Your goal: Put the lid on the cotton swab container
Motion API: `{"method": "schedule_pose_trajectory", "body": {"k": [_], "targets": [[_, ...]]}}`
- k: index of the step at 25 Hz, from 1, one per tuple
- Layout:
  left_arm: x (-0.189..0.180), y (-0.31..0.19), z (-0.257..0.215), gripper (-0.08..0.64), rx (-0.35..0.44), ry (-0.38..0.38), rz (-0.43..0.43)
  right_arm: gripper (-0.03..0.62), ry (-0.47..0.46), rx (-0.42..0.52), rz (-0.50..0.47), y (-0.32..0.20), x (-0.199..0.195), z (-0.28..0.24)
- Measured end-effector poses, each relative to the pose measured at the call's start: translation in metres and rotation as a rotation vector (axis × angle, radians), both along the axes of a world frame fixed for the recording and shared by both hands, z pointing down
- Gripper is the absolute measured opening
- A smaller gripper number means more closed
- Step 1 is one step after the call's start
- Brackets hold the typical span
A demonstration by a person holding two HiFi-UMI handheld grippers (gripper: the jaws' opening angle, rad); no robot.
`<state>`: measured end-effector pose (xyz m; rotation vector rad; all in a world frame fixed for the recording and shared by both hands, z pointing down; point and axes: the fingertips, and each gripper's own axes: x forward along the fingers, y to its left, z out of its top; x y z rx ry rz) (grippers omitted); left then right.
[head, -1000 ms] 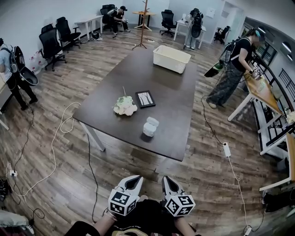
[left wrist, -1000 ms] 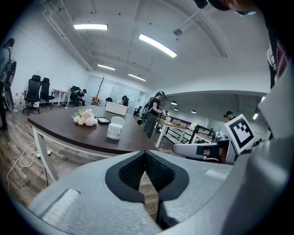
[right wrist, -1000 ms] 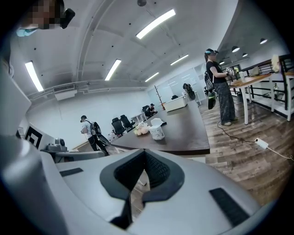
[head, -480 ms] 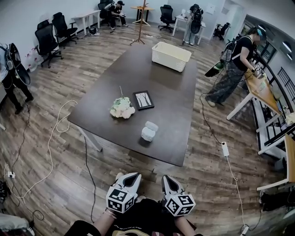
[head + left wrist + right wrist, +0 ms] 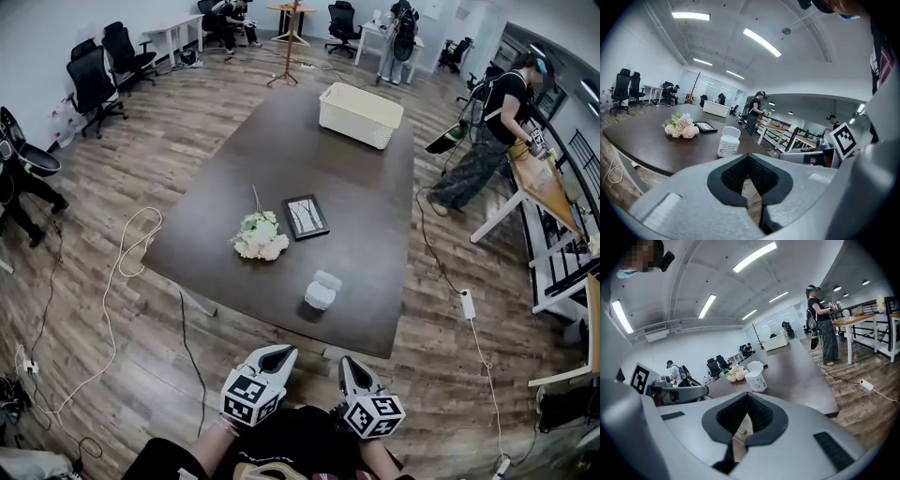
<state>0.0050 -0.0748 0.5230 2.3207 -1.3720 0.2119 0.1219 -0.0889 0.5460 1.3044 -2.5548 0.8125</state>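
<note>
The white cotton swab container [image 5: 321, 291] stands near the front edge of the dark table [image 5: 234, 169], and its flip lid [image 5: 327, 279] stands open. Both grippers are held low, close to the person's body and short of the table. The left gripper [image 5: 275, 356] is shut with nothing in it. The right gripper [image 5: 349, 367] is likewise shut and empty. In the left gripper view the container [image 5: 727, 144] lies ahead, beyond the shut gripper [image 5: 749, 157]. The right gripper view has the container [image 5: 756, 378] past its gripper [image 5: 747, 397].
On the table are a bunch of pale flowers [image 5: 261, 236], a small framed picture [image 5: 306, 217] and a white basket [image 5: 360, 114] at the far end. Cables [image 5: 112, 281] trail over the wood floor. A person [image 5: 487, 131] stands at the right; office chairs [image 5: 94, 80] line the left wall.
The head view has drawn nearer to the table, so the container sits lower and closer in the picture. Both grippers stay shut and low in front of the body.
</note>
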Motion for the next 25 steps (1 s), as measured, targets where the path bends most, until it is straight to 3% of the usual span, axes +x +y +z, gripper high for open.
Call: {"method": "schedule_pose_trajectory", "body": {"k": [15,25], "targets": [[-0.048,-0.081,0.008,0.006,-0.032,-0.031,0.213,0.009,-0.008,0.017,0.194,-0.066,-0.051,-0.002],[-0.049,-0.108,0.033,0.006,-0.096,-0.054,0.280,0.009,-0.011,0.071,0.246,-0.136,-0.034,-0.027]]}}
